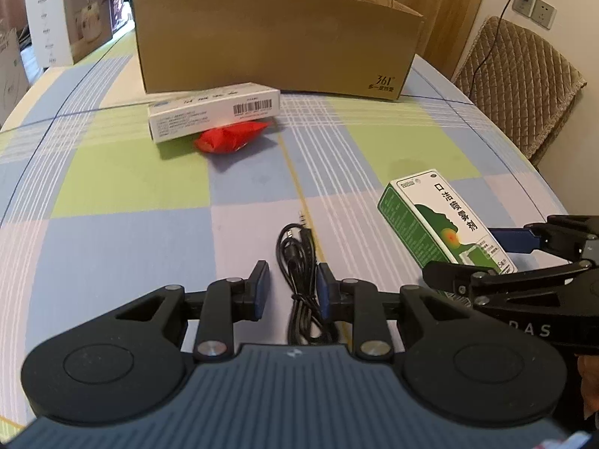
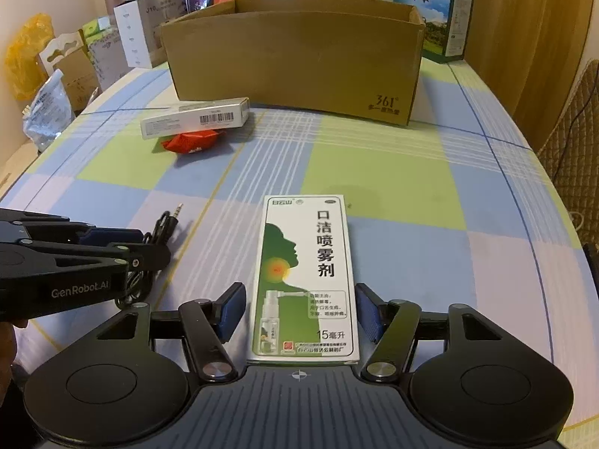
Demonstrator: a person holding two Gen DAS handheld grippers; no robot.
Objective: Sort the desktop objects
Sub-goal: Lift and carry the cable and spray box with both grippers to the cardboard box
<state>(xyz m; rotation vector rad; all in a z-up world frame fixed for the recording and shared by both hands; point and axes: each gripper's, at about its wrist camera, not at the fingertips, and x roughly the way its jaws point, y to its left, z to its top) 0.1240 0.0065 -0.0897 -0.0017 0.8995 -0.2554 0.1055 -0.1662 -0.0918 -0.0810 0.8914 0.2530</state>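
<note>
A coiled black audio cable [image 1: 299,262] lies on the checked tablecloth between the fingers of my left gripper [image 1: 292,282], which is open and straddles it. A green and white spray box [image 2: 303,262] lies flat between the blue pads of my right gripper [image 2: 301,308], also open, with the pads close to its long sides. In the right wrist view the left gripper [image 2: 146,245] reaches in from the left over the cable [image 2: 166,222]. The left wrist view shows the right gripper [image 1: 475,258] around the spray box [image 1: 434,217].
A large open cardboard box [image 1: 277,37] stands at the back of the table. In front of it a long white barcoded box [image 1: 213,110] rests partly on a red packet [image 1: 232,136]. Stacked cartons [image 2: 149,26] sit at the back left, a quilted chair [image 1: 516,82] at the right.
</note>
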